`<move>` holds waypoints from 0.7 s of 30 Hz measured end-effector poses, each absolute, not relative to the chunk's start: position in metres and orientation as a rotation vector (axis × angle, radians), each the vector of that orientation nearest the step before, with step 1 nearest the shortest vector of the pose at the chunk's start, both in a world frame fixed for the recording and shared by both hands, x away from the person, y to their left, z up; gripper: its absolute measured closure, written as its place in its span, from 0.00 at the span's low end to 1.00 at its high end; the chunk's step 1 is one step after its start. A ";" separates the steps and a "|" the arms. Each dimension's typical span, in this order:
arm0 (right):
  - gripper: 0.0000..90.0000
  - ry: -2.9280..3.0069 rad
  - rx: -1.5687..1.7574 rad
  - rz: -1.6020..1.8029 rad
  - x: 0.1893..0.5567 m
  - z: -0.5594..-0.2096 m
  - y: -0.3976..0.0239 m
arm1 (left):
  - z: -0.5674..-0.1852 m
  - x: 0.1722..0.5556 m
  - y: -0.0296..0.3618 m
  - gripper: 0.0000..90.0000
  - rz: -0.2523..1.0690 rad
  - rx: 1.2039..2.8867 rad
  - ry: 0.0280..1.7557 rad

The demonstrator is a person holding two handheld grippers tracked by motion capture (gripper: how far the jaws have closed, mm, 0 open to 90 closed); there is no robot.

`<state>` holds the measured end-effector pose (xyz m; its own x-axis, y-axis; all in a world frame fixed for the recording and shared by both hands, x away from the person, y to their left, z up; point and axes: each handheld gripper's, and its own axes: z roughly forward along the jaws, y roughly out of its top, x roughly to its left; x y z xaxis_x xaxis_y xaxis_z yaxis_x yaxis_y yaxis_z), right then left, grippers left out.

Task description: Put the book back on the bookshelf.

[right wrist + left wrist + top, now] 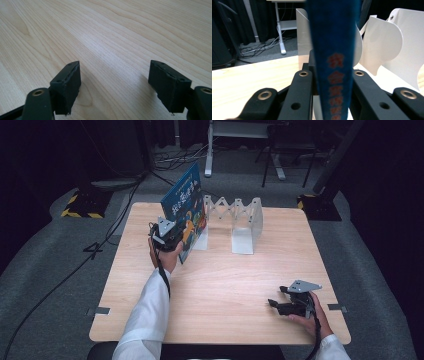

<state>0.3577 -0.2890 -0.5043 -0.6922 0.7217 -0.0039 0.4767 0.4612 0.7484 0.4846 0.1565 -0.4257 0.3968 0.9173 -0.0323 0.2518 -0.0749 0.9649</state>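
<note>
Item 1: blue picture book [184,210], hardback by the look of it, held tilted at the back left of the table [220,285], its lower edge at the near end of the white expanding bookend rack [235,222]. My left hand-held gripper [172,236] is clamped on the book's spine edge; in the left gripper view the spine [334,62] fills the gap between the 2 jaws and both press on it.

Item 2: right hand-held gripper [274,304], parked at the front right of the table, well apart from the book. In the right gripper view [113,87] its jaws stand wide apart over bare wood, holding nothing.

Handling note, as I judge it: the step is seating the book in the first slot of the rack. I would bring the book upright before lowering, keep the spine square to the dividers [384,47], let the bottom edge land on the table, and loosen the grip only once a divider carries the weight. A tilted release would likely tip it over.

Item 3: writing. The cover carries large yellow characters, the spine red-orange ones, seemingly Chinese; both are too blurred for me to read. No brand mark shows on the rack or the grippers.
</note>
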 end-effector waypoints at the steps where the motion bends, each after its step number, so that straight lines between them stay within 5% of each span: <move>1: 0.30 2.394 1.019 1.075 0.358 -0.504 -0.289 | -0.425 0.484 0.156 0.88 0.780 1.588 1.065; 5: 0.30 2.394 1.018 1.075 0.358 -0.504 -0.289 | -0.425 0.484 0.157 0.87 0.763 1.591 1.059; 8: 0.29 2.395 1.017 1.075 0.358 -0.504 -0.289 | -0.422 0.481 0.159 0.65 0.756 1.574 1.064; 12: 0.29 2.395 1.017 1.076 0.358 -0.504 -0.289 | -0.416 0.477 0.160 0.56 0.766 1.589 1.035; 21: 0.29 2.395 1.016 1.075 0.358 -0.504 -0.289 | -0.410 0.469 0.176 0.45 0.730 1.590 1.039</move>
